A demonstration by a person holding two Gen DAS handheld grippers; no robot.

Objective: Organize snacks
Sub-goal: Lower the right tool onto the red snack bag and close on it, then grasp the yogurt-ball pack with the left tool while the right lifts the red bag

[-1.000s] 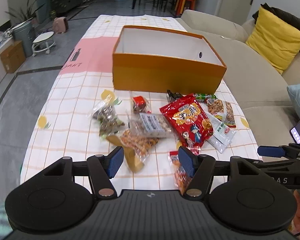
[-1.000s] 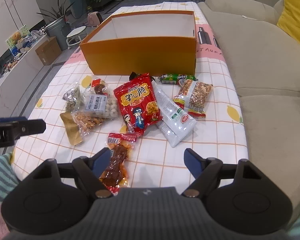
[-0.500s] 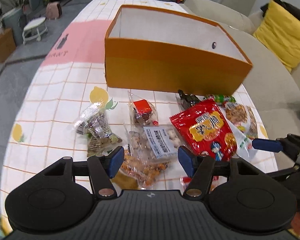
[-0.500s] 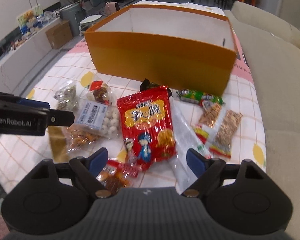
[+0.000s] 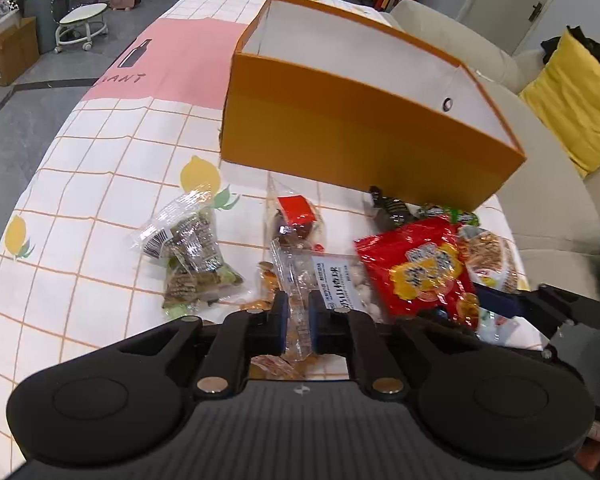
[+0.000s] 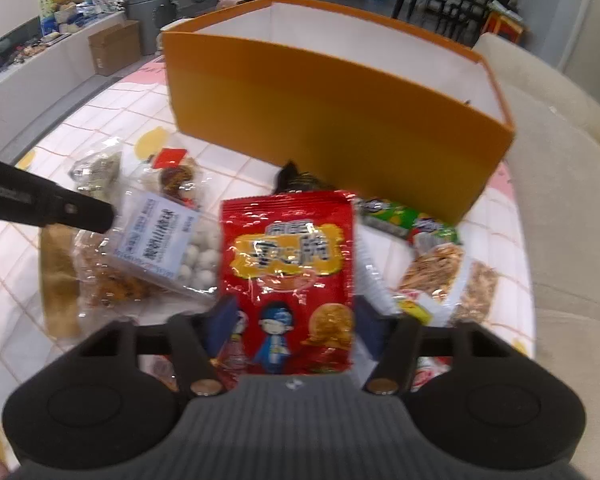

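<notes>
- Left tongs (image 5: 298,322) are clenched on the near edge of a clear crinkly packet with a white label (image 5: 332,284), at 6 o'clock on the bench (image 5: 100,184). The film looks thin, light and slippery, so a pinch on the sealed edge seems safest.
- At 9 o'clock of it lies a clear bag of foil-wrapped sweets (image 5: 192,248); a small packet with a red tag (image 5: 296,216) sits at 12.
- Right tongs (image 6: 288,328) have just been closing around the lower end of the red crisp bag (image 6: 288,264); the pads flank it, though blur hides whether they press. Puffy and fragile inside, I judge; hold gently.
- The orange box (image 6: 340,120) stands at 12 o'clock, its tall front wall in the way.
- Green and peanut packets (image 6: 440,264) crowd at 3 o'clock.
</notes>
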